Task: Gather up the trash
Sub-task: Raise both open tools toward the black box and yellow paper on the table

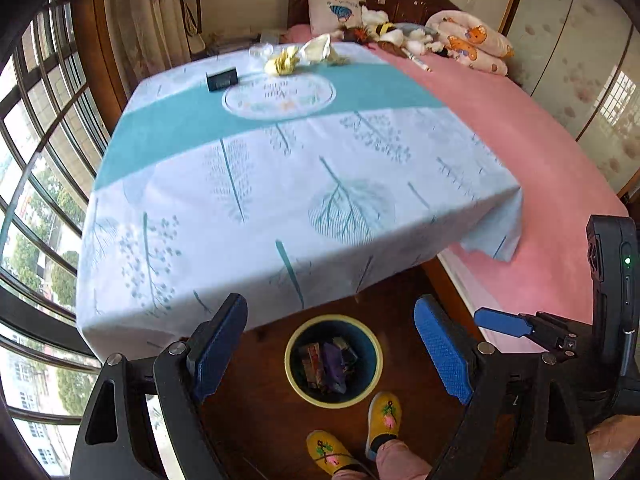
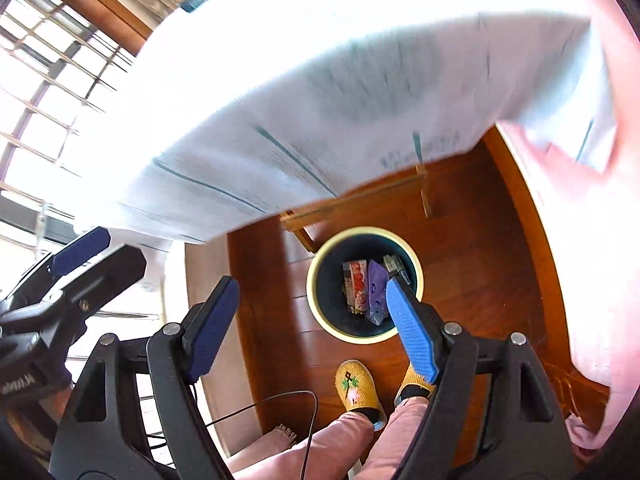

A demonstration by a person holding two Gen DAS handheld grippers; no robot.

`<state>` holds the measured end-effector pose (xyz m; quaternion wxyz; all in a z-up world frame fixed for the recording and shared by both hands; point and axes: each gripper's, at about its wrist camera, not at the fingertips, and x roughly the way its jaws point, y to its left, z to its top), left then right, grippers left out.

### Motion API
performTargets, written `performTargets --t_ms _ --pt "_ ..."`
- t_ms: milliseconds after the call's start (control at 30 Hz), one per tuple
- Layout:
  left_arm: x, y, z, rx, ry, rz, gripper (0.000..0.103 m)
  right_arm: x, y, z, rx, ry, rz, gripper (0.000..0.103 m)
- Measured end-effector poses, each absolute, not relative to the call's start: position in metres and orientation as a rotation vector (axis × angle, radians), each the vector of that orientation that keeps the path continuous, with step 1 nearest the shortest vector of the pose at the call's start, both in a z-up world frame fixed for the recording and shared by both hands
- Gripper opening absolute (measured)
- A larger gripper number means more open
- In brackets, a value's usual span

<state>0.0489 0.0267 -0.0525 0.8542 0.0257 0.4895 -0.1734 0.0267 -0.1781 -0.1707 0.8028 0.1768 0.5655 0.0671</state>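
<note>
Above the bin (image 1: pixel 333 360), left tool (image 1: pixel 332 346) and right tool (image 2: pixel 308 320) gape wide, empty.

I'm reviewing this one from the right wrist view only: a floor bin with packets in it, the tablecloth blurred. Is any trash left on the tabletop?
Observer: Yes. The left wrist view shows crumpled yellow and white paper at the table's far edge.
Reviewer: Anything else up there?
Observer: A small dark box lies on the cloth, on the window side of the paper.
Reviewer: Is the left hand-held gripper carrying anything?
Observer: No. The left hand-held gripper is open and empty, pointed down toward the bin.
</note>
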Motion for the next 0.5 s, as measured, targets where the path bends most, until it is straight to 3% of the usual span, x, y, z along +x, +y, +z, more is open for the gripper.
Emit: performTargets --t_ms 233,500 --pt "0.062 0.033 0.047 0.039 0.871 -0.359 0.087 0.029 -0.169 -0.07 0.338 1.098 0.156 0.074" --pt "0.077 0.053 0.108 0.036 0.803 -0.345 0.087 0.041 -0.155 0.021 0.293 0.942 0.178 0.074"
